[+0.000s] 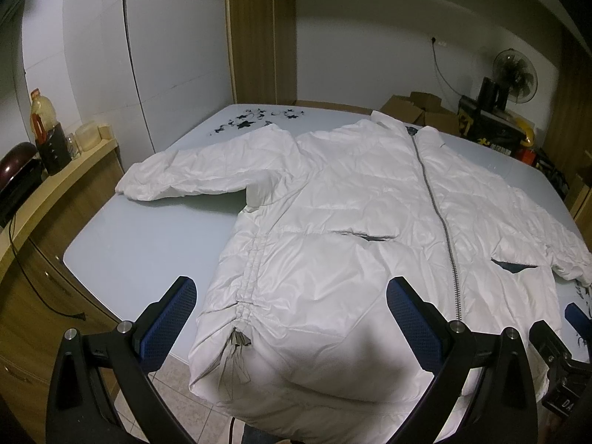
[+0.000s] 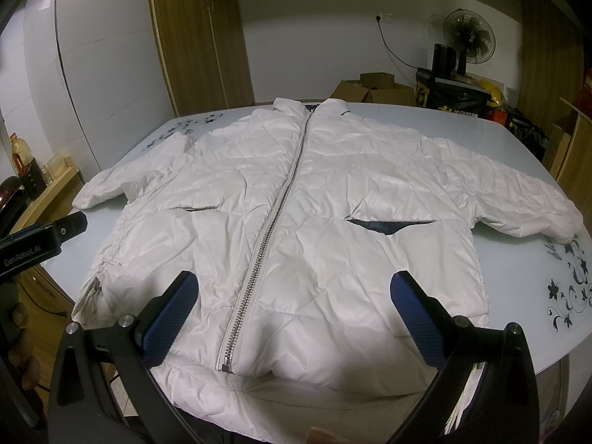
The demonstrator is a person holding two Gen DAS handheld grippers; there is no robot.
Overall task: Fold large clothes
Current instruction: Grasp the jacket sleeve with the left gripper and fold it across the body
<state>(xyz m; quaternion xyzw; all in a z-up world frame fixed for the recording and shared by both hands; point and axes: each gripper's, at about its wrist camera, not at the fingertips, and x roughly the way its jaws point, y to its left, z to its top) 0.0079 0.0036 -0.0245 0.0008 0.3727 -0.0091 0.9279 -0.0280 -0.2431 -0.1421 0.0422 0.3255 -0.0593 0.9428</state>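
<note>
A white puffer jacket [image 1: 351, 222] lies flat and face up on a pale blue glass table [image 1: 140, 236], zipped, collar at the far side, both sleeves spread out. Its hem hangs over the near table edge. It also shows in the right wrist view [image 2: 296, 203]. My left gripper [image 1: 290, 318] is open and empty, above the hem's left part near the side drawstring [image 1: 238, 336]. My right gripper [image 2: 294, 314] is open and empty, above the hem at the zipper's lower end [image 2: 227, 364]. The right gripper's edge shows in the left wrist view [image 1: 562, 347].
A wooden counter [image 1: 55, 181] with an oil bottle [image 1: 42, 118] and jars stands to the left. Cardboard boxes [image 2: 373, 87], a fan [image 2: 470, 40] and a yellow-black bag [image 2: 451, 94] are behind the table. The table has floral prints at the right [image 2: 569, 288].
</note>
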